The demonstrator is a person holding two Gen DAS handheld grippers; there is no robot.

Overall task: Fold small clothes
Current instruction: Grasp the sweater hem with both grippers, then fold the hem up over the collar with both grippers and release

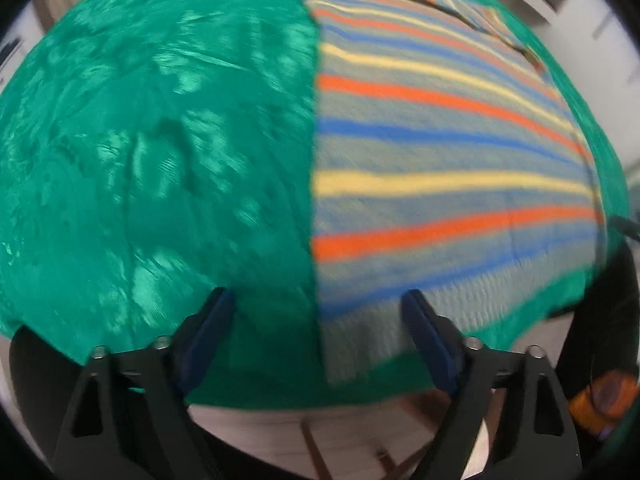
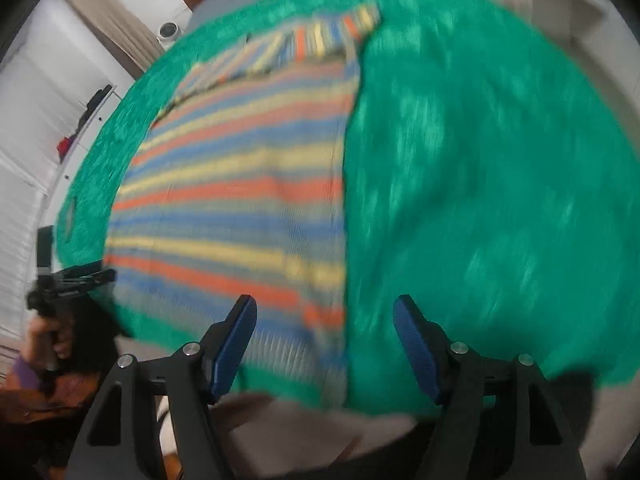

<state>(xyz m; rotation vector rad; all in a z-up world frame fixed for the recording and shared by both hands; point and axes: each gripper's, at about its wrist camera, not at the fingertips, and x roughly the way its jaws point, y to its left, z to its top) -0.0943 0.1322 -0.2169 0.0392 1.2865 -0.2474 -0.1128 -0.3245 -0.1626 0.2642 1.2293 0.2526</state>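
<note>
Striped garment (image 1: 440, 152): it lies flat on the green cloth, with grey, orange, blue and yellow stripes running across it. One straight side edge runs down the middle of each picture. At the far end a striped part is folded over on top of it.
Green cloth (image 1: 160, 140): it is the biggest thing here. It covers the whole table top and shows on all sides of the striped garment.
Where the garment is, left wrist view: it lies ahead of the left gripper (image 1: 320, 304) and to the right. Its near corner sits between the two fingers, closer to the right one.
Where the garment is, right wrist view: the striped garment (image 2: 240, 200) lies ahead of the right gripper (image 2: 326, 312) and to the left. Its near corner sits between the fingers, on top of the green cloth (image 2: 480, 200).
Left gripper: its blue pads are spread wide apart. Nothing is pinched. I cannot tell if the tips touch the cloth, as the picture is blurry.
Right gripper: its blue pads are spread apart too. Nothing is held between them.
Hand (image 2: 48, 332): at the left edge of the right wrist view, a person's hand grips a black handle.
</note>
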